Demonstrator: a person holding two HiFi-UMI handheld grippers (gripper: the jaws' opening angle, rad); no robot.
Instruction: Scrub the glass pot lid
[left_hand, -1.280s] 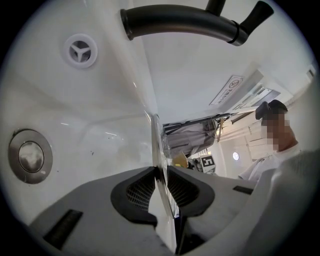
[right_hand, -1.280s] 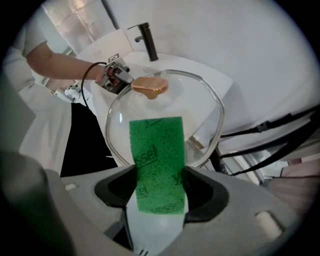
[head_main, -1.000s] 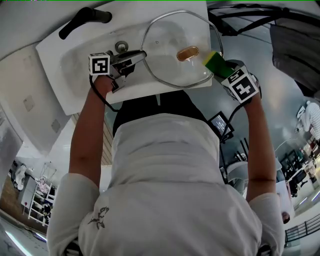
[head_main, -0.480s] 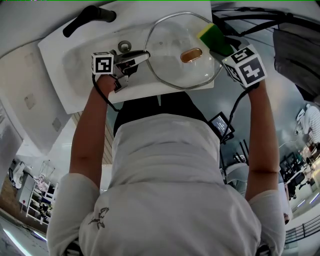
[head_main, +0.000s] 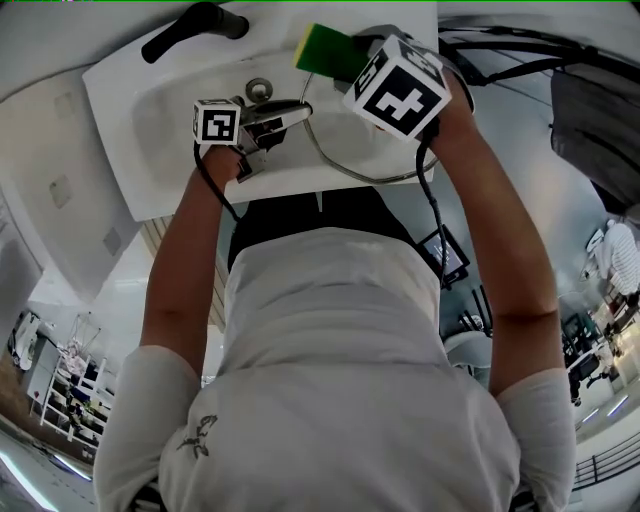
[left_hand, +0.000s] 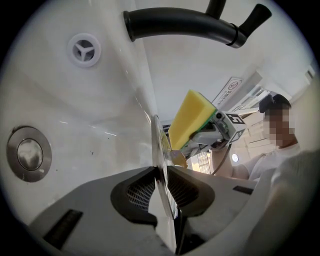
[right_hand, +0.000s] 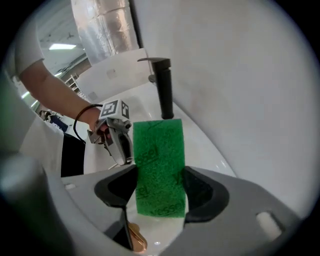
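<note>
Overhead, we count one glass pot lid (head_main: 345, 140), one sponge (head_main: 322, 48), two grippers, and one white sink (head_main: 150, 110) with a single black tap (head_main: 195, 25), one drain (head_main: 259, 90) and one overflow hole (left_hand: 84, 49).

The left gripper (head_main: 300, 108) has its fingers clamped on the lid's left rim; its own view shows the glass pinched edge-on between the pads. The right gripper (head_main: 345, 60) has its fingers closed on the sponge, whose green scouring face fills the gap between them in the right gripper view, while the yellow side shows in the left gripper view.

Compared with a second ago, we see the right gripper carried from the lid's right rim, where the sponge sat at the edge, across to the far left of the lid, close to the tap. It now covers most of the glass in the head view, and its marker cube looks larger. The left gripper has kept its place and its grip.

The lid lies roughly flat over the sink, its broad face turned up toward the head camera, reaching rightward from the left gripper's fingers. Being round, it offers no long axis. Its copper-coloured knob (right_hand: 135, 239) shows only in the right gripper view, just below the sponge.
</note>
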